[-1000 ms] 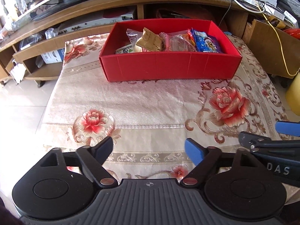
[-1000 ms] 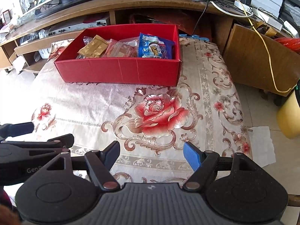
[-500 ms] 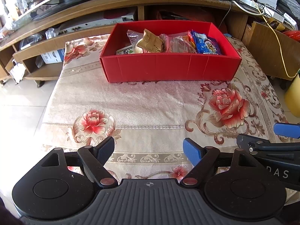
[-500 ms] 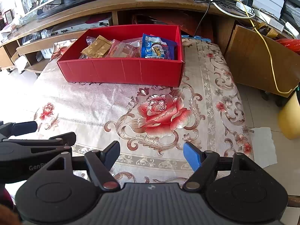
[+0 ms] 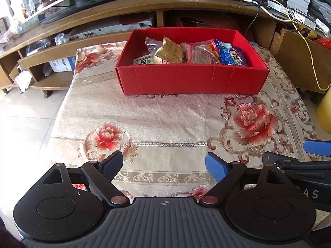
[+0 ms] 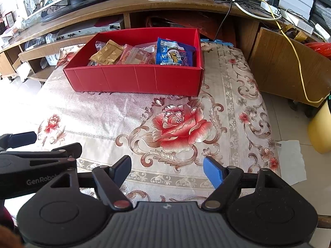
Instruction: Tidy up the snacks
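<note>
Left wrist: my left gripper (image 5: pixel 164 165) has its jaws apart, holding nothing. The one red box (image 5: pixel 192 79) sits well ahead of them, slightly right, on the flowered surface (image 5: pixel 165 113). In it I count a tan packet (image 5: pixel 170 50), a blue packet (image 5: pixel 230 54) and a clear red one (image 5: pixel 201 54); others are half hidden.

Right wrist: my right gripper (image 6: pixel 167 168) also has its jaws apart and holds nothing. The box (image 6: pixel 134 79) lies well ahead, left of them. A wooden cabinet (image 6: pixel 186 4) with cables (image 6: pixel 287 35) stands behind; tiled floor (image 6: pixel 293 124) to the right.
</note>
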### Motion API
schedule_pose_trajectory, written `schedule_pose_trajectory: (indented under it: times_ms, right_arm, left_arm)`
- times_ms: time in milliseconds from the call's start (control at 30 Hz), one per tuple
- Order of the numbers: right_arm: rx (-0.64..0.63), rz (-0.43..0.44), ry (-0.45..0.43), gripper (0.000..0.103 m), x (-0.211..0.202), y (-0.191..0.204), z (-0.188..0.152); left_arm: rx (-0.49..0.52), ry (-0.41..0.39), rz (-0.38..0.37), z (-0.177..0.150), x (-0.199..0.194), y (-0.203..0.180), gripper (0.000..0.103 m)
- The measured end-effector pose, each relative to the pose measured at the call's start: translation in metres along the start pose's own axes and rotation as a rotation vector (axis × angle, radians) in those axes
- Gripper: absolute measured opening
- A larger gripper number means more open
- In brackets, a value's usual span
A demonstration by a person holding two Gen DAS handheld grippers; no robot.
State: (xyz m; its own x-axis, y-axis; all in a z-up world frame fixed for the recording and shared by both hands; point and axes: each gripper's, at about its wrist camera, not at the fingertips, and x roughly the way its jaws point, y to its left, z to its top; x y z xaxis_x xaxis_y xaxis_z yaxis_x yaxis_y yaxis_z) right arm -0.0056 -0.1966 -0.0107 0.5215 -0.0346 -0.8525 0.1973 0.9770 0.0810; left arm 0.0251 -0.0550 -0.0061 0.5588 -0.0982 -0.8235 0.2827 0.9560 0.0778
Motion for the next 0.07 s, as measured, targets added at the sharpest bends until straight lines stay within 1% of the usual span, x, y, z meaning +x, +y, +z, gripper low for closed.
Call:
schedule_pose_trajectory:
  times_ms: [67]
  right_arm:
    - [0.0, -0.001, -0.001, 0.076, 0.0004, -0.0002, 0.0005]
  left_arm:
    - [-0.009, 0.006, -0.005, 0.0002, 0.0007, 0.0012, 0.091]
